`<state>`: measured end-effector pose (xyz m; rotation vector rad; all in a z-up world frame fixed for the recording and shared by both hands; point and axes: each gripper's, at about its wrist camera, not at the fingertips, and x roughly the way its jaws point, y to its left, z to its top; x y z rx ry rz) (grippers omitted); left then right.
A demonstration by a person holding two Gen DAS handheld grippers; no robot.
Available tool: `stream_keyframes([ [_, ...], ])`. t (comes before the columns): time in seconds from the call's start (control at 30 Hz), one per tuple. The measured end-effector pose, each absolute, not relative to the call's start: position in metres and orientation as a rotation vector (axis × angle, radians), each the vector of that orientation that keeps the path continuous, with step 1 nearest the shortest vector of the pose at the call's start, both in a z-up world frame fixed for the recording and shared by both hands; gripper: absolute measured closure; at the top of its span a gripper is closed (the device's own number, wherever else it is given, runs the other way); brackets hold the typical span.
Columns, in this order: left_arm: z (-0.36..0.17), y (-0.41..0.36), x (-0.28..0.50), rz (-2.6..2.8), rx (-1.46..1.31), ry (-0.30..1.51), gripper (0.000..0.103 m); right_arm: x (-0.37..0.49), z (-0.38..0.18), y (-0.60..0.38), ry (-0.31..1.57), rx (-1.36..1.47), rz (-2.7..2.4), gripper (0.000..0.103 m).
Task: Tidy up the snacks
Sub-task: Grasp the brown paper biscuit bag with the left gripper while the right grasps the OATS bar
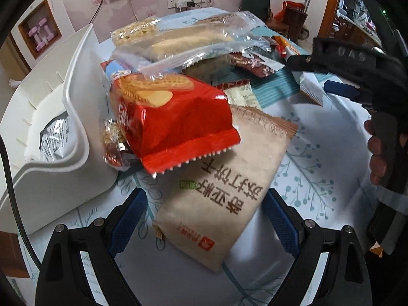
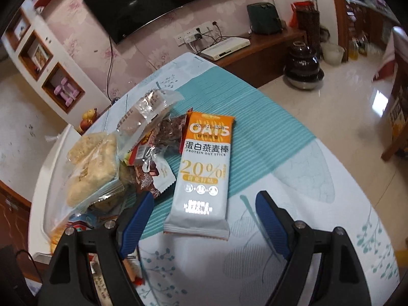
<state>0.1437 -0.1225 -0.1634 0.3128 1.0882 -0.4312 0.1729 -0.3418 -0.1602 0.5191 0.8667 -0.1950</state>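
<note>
A pile of snacks lies on the table. In the left wrist view a red biscuit pack (image 1: 176, 125) leans on a tan cracker pack (image 1: 224, 193), with clear rice-cracker bags (image 1: 178, 40) behind. My left gripper (image 1: 204, 219) is open and empty, its jaws on either side of the tan pack's near end. My right gripper (image 2: 204, 219) is open and empty, just in front of a white and orange oat bar (image 2: 204, 176). It also shows in the left wrist view (image 1: 318, 76), hovering over the pile's right side.
A white organizer bin (image 1: 63, 127) stands left of the pile with a silver packet (image 1: 54, 137) inside. The table has a floral cloth (image 2: 331, 242) and a teal mat (image 2: 255, 117). Small chocolate packs (image 2: 153, 176) lie left of the oat bar.
</note>
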Motion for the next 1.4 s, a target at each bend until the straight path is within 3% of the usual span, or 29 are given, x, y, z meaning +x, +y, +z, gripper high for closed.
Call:
stream_keyframes([
  [0.23,-0.165,-0.123,0.148,-0.463,0.275,1.074,0.011,0.182,-0.162,-0.323,0.875,0.377,-0.232,0.023],
  [0.43,-0.166,-0.126,0.155,-0.473,0.268,1.057,0.012,0.184,-0.163,-0.315,0.881,0.282,-0.277,0.043],
  [0.57,-0.166,-0.133,0.151,-0.494,0.28,1.042,0.025,0.182,-0.162,-0.319,0.873,0.279,-0.292,0.057],
  [0.73,-0.166,-0.141,0.151,-0.502,0.291,1.039,0.033,0.178,-0.161,-0.326,0.871,0.301,-0.284,0.059],
  [1.4,-0.149,-0.147,0.116,-0.546,0.274,1.096,0.036,0.157,-0.138,-0.341,0.856,0.374,-0.282,0.061],
])
